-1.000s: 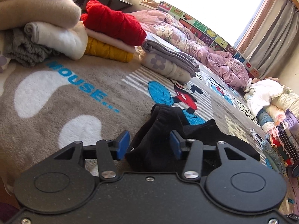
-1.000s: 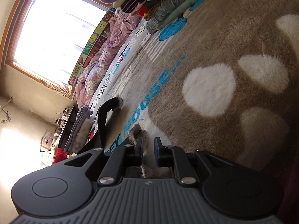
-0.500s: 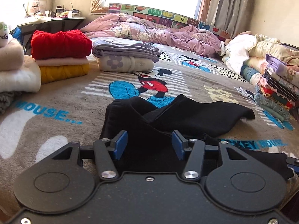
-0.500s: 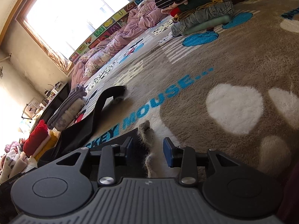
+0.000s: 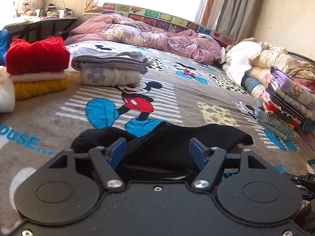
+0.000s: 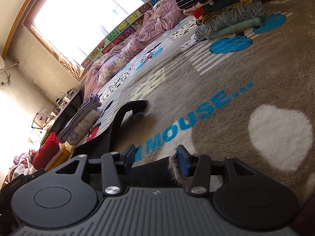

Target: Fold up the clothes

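A black garment (image 5: 177,137) lies crumpled on the grey cartoon-mouse blanket (image 5: 187,98). My left gripper (image 5: 157,152) hovers over its near edge. Its jaws are opening, and the blue pads (image 5: 118,151) stand wide apart with the cloth below them, not pinched. In the right wrist view the garment (image 6: 118,122) runs off to the left, one narrow end curling up. Its near hem (image 6: 155,169), black with a pale fuzzy lining, lies between the fingers of my right gripper (image 6: 156,160). Those jaws are opening too; the fuzzy edge only brushes the right pad (image 6: 182,162).
Folded stacks stand on the bed: red, pink and yellow (image 5: 37,66), grey on floral (image 5: 110,68), and a tall mixed pile (image 5: 285,102) at the right. A purple quilt (image 5: 157,37) lies bunched under the window. A dark desk (image 5: 39,21) stands at the back left.
Both grippers' jaws have spread. The right one was shut on the fuzzy hem and has let it go. Both views have rolled toward level, and the left gripper has shifted across the garment.
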`<action>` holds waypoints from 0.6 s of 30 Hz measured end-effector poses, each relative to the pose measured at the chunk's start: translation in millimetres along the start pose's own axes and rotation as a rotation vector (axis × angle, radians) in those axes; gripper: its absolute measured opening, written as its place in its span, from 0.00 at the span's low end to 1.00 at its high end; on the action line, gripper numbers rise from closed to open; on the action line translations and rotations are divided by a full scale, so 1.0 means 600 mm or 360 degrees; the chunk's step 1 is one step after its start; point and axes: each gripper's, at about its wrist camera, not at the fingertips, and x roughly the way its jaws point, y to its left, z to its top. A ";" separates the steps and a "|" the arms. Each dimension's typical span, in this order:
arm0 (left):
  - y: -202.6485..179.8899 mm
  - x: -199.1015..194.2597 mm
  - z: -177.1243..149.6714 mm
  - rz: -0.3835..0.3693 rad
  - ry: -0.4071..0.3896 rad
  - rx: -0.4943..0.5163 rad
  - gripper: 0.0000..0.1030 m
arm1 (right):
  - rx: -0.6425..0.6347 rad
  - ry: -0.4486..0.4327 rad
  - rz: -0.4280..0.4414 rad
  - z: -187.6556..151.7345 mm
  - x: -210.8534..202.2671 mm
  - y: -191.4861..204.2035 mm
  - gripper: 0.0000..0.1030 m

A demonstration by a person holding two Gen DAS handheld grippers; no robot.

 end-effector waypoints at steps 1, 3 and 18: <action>-0.008 0.011 0.007 -0.0008 0.0008 0.0030 0.68 | 0.0024 0.0015 0.0022 0.003 0.006 -0.001 0.53; -0.017 0.039 0.017 -0.0015 0.0032 0.0075 0.68 | 0.0079 0.0046 0.0068 0.011 0.020 -0.005 0.53; -0.020 0.178 0.020 0.0009 0.0185 0.0244 0.62 | 0.0465 0.0233 0.0570 0.028 0.144 0.008 0.70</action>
